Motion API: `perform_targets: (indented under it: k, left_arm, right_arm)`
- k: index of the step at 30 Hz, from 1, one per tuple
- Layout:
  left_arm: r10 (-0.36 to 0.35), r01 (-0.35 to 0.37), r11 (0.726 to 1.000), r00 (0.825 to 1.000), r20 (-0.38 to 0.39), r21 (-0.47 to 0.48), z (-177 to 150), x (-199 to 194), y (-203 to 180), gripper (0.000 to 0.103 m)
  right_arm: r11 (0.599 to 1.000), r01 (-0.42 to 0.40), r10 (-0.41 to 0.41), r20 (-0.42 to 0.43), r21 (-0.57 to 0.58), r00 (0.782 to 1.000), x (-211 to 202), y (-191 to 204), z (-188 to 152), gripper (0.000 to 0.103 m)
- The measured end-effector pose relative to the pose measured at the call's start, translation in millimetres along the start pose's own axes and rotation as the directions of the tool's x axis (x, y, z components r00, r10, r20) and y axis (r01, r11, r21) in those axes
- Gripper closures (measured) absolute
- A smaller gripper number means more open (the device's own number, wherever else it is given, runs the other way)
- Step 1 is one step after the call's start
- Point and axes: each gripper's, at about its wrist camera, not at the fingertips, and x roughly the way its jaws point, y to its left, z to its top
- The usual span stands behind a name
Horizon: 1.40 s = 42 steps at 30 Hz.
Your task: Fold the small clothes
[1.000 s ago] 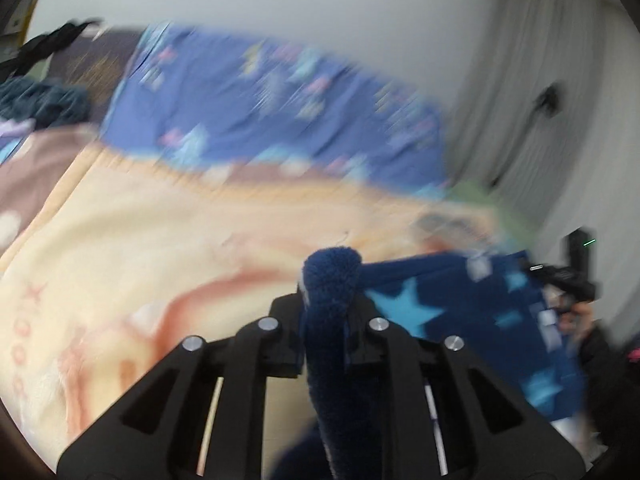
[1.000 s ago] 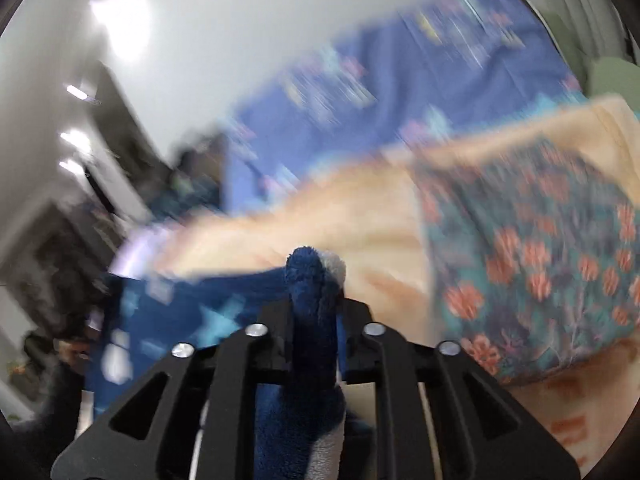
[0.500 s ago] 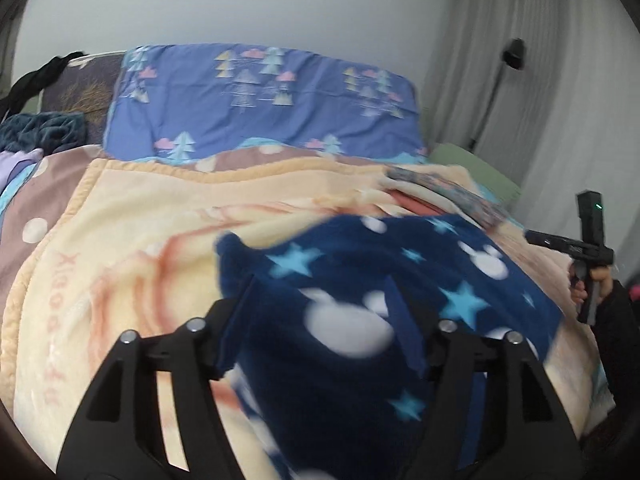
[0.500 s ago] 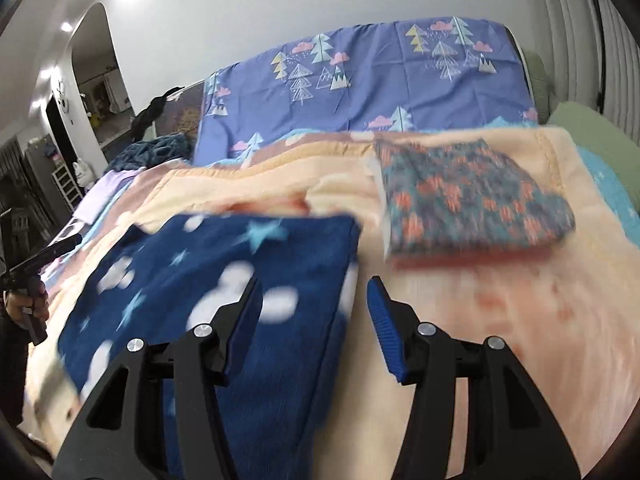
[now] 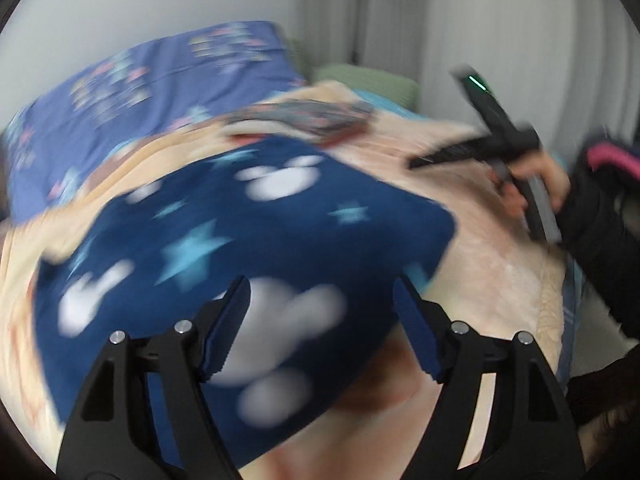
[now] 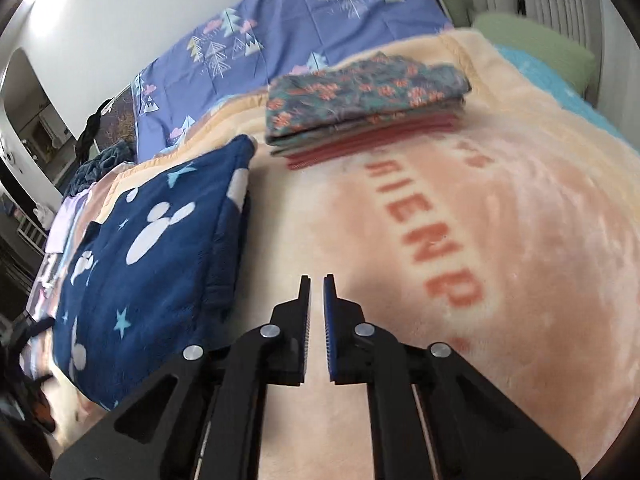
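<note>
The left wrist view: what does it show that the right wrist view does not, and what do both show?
Only the left wrist view shows the person's hand holding the right gripper, and the left gripper, opening, nothing between its pads.

Only the right wrist view shows red letters on the peach fleece blanket.

Both show the navy fleece garment with stars and the folded floral cloth pile.

Both grippers are black angular frames with silver screws and ribbed blue pads on the fingers (image 5: pixel 412 320) — the person's sleeve (image 5: pixel 592 232) is black, pink-trimmed.
</note>
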Motion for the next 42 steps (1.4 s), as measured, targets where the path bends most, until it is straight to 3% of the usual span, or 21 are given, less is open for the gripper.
perform_targets:
  k: [4,7,13,16,18,19,20,21,22,23,25,35,37,39,40,41,42]
  left_arm:
    - [0.073,-0.057,0.970,0.996,-0.056,0.234,18,62,-82,0.023]
    - [0.095,-0.064,0.943,0.992,-0.079,0.328,19,88,-117,0.020]
    - [0.174,-0.127,0.925,0.980,-0.101,0.359,23,116,-135,0.017]
    - [0.182,-0.138,0.936,0.977,-0.111,0.324,24,120,-129,0.017]
    - [0.186,-0.144,0.939,0.977,-0.107,0.312,26,119,-129,0.017]
    - [0.183,-0.144,0.942,0.978,-0.103,0.302,26,119,-128,0.020]
    - [0.177,-0.145,0.948,0.980,-0.090,0.282,27,115,-125,0.038]
    - [0.163,-0.137,0.955,0.983,-0.082,0.262,28,111,-123,0.047]
    - [0.137,-0.115,0.966,0.987,-0.080,0.233,29,108,-118,0.066]
    - [0.103,-0.088,0.979,0.992,-0.079,0.183,32,102,-109,0.076]
    - [0.065,-0.057,0.992,0.996,-0.069,0.114,32,94,-99,0.079]
    - [0.083,-0.082,0.995,0.996,-0.018,0.063,35,74,-84,0.081]
    - [0.079,-0.077,0.995,0.997,-0.019,0.063,34,74,-86,0.081]
    - [0.072,-0.071,0.996,0.997,-0.015,0.056,33,75,-86,0.081]
    - [0.070,-0.069,0.996,0.997,-0.014,0.054,32,75,-87,0.081]
    - [0.067,-0.066,0.996,0.998,-0.013,0.053,31,75,-88,0.081]
    - [0.063,-0.062,0.996,0.998,-0.012,0.057,30,75,-88,0.081]
  right_arm:
    - [0.983,-0.171,0.174,-0.041,0.068,0.984,19,-17,19,0.092]
    - [0.966,-0.251,0.255,-0.080,0.061,0.964,40,-15,35,0.092]
    - [0.948,-0.315,0.318,-0.218,0.049,0.923,96,3,63,0.092]
    - [0.933,-0.359,0.355,-0.266,0.038,0.896,112,15,73,0.075]
    - [0.925,-0.379,0.370,-0.273,0.020,0.888,114,21,77,0.073]
    - [0.914,-0.405,0.399,-0.266,0.031,0.878,113,21,78,0.072]
    - [0.897,-0.439,0.437,-0.256,0.056,0.862,112,18,78,0.071]
    - [0.881,-0.466,0.471,-0.242,0.080,0.848,109,14,77,0.071]
    - [0.870,-0.485,0.493,-0.227,0.091,0.840,106,11,75,0.071]
    - [0.854,-0.511,0.519,-0.203,0.094,0.830,101,7,73,0.071]
    - [0.837,-0.537,0.547,-0.181,0.103,0.817,98,2,70,0.066]
    - [0.835,-0.538,0.549,-0.229,0.113,0.804,111,14,63,0.053]
    - [0.846,-0.514,0.533,-0.237,0.142,0.812,120,14,63,0.053]
    - [0.866,-0.472,0.498,-0.217,0.164,0.839,122,14,61,0.060]
    - [0.884,-0.438,0.464,-0.202,0.164,0.862,123,16,59,0.081]
    - [0.882,-0.437,0.466,-0.193,0.176,0.863,125,17,57,0.093]
    - [0.874,-0.447,0.477,-0.157,0.190,0.865,121,17,57,0.094]
